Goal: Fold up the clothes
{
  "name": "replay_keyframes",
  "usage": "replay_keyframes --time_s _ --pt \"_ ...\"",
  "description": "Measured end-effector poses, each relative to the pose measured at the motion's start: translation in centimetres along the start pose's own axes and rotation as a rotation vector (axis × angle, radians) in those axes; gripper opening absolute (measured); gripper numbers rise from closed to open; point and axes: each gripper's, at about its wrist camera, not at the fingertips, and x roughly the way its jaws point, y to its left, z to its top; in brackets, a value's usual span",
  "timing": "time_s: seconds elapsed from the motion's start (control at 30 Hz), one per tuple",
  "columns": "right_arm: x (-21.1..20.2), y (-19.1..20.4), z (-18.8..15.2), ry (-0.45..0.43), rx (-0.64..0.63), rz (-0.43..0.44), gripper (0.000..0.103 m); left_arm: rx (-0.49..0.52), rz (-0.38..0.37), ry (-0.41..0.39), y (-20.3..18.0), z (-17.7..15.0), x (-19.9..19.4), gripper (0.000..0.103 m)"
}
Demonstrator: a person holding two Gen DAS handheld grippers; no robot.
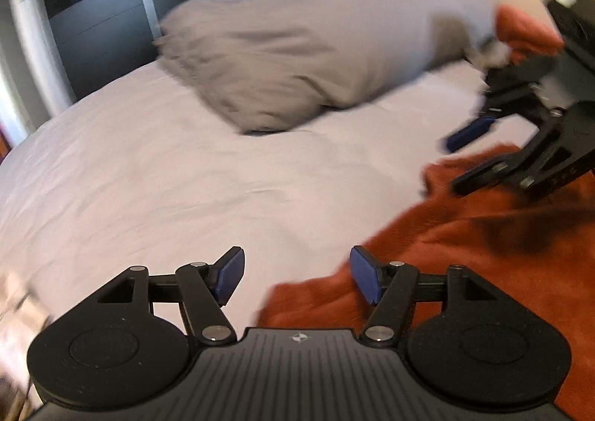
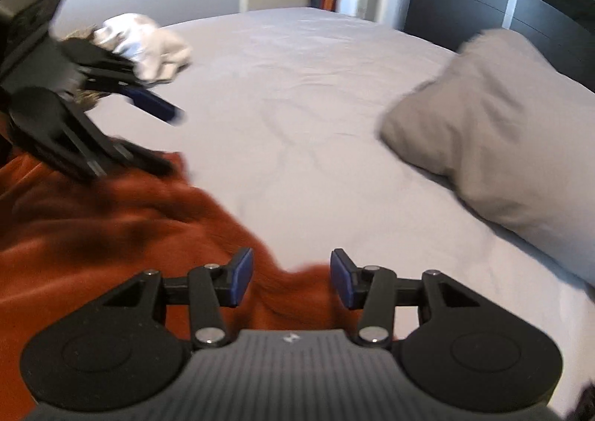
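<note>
Blue pads of the left gripper (image 1: 297,274) are standing well apart with nothing pinched between them — the rust-orange garment (image 1: 483,253) is lying just below and to its right on the pale bed sheet (image 1: 148,179). Opposite it, the right gripper (image 2: 292,278) is hovering with its jaws spread too, the same garment's edge lying bunched under the gap but not clamped. Beyond both grippers a grey pillow (image 1: 316,49) is resting, and a white crumpled cloth (image 2: 148,41) is sitting behind the left one.
</note>
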Motion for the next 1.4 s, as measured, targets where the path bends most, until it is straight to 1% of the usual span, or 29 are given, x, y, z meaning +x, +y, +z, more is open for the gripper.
replay_keyframes --time_s 0.07,0.13,0.2,0.23,0.3,0.33,0.37,0.4,0.43,0.47,0.53,0.57,0.6,0.63,0.73,0.8,0.83,0.87,0.9,0.93,0.97,1.03,1.07,1.13,1.2,1.3,1.4 --pt "-0.4 -1.5 -0.8 0.021 0.037 -0.035 0.05 -0.047 0.006 0.027 1.6 -0.7 -0.6 0.061" --pt "-0.4 -2.4 -1.8 0.051 0.065 -0.068 0.051 -0.072 0.017 0.062 2.5 -1.6 -0.7 0.061" --pt "-0.3 -2.9 -2.8 0.077 0.085 -0.087 0.057 -0.1 0.033 0.094 3.1 -2.7 -0.3 0.061" --pt "0.3 -3.2 -3.2 0.086 0.102 -0.089 0.06 -0.118 0.028 0.106 3.2 -3.1 0.0 0.062" --pt "0.8 -3.7 -4.0 0.095 0.127 -0.077 0.06 -0.143 -0.014 0.123 3.0 -3.7 0.6 0.06" --pt "1.0 -3.5 -4.5 0.099 0.128 -0.074 0.059 -0.138 -0.025 0.125 2.7 -4.0 0.9 0.05" --pt "1.2 -3.1 -4.8 0.105 0.125 -0.066 0.055 -0.134 -0.02 0.127 2.4 -4.1 1.2 0.042" --pt "1.4 -2.7 -4.9 0.109 0.124 -0.055 0.046 -0.137 -0.017 0.123 2.1 -4.1 1.4 0.024" --pt "1.5 -2.5 -4.9 0.107 0.122 -0.056 0.023 -0.145 -0.015 0.104 2.0 -4.1 1.4 0.012" --pt "1.6 -2.3 -4.9 0.098 0.119 -0.064 0.013 -0.149 0.001 0.079 1.8 -4.0 1.3 0.008" --pt "1.4 -2.3 -4.6 0.043 0.117 -0.131 0.011 -0.155 0.044 0.04 2.0 -3.5 1.1 0.007" --pt "1.4 -2.8 -4.4 0.022 0.145 -0.157 0.011 -0.16 0.065 0.026 2.2 -3.3 1.2 0.007" --pt "1.6 -3.4 -4.3 0.02 0.179 -0.16 0.011 -0.164 0.081 0.021 2.3 -3.1 1.3 0.007" --pt "1.8 -3.9 -4.2 0.022 0.207 -0.163 0.011 -0.164 0.086 0.034 2.3 -2.9 1.9 0.007" --pt "3.3 -3.7 -4.5 0.069 0.176 -0.189 0.011 -0.17 0.103 0.073 2.0 -2.9 3.6 0.008" --pt "3.8 -3.8 -4.8 0.081 0.203 -0.191 0.014 -0.206 0.114 0.072 2.1 -3.2 4.0 0.013" --pt "3.8 -4.1 -4.8 0.079 0.23 -0.196 0.022 -0.224 0.118 0.067 2.3 -3.3 4.0 0.016" --pt "3.5 -4.5 -4.8 0.077 0.259 -0.204 0.036 -0.234 0.117 0.063 2.5 -3.3 3.6 0.023" --pt "3.0 -5.0 -4.7 0.073 0.289 -0.204 0.04 -0.237 0.116 0.063 2.7 -3.2 3.2 0.029" --pt "2.5 -5.5 -4.7 0.065 0.316 -0.201 0.041 -0.234 0.118 0.056 3.0 -3.1 2.6 0.047" --pt "1.7 -5.8 -4.8 0.05 0.325 -0.184 0.041 -0.232 0.127 0.038 3.3 -3.0 1.7 0.057" --pt "0.0 -6.1 -4.9 0.025 0.32 -0.178 0.042 -0.234 0.139 0.001 4.0 -2.9 -0.3 0.057" --pt "-0.8 -6.1 -5.0 0.014 0.316 -0.175 0.042 -0.238 0.134 -0.006 4.5 -3.0 -1.3 0.058" --pt "-2.3 -5.8 -5.2 0.008 0.285 -0.177 0.042 -0.243 0.133 0.008 5.3 -3.2 -3.1 0.058" --pt "-3.5 -5.3 -5.6 0.01 0.241 -0.182 0.043 -0.219 0.128 0.044 5.8 -3.8 -4.3 0.058" --pt "-4.3 -4.8 -6.7 0.052 0.199 -0.195 0.043 -0.196 0.139 0.111 6.2 -5.4 -5.3 0.058" --pt "-4.6 -4.9 -8.1 0.097 0.21 -0.217 0.046 -0.248 0.116 0.174 6.8 -7.3 -5.7 0.058"
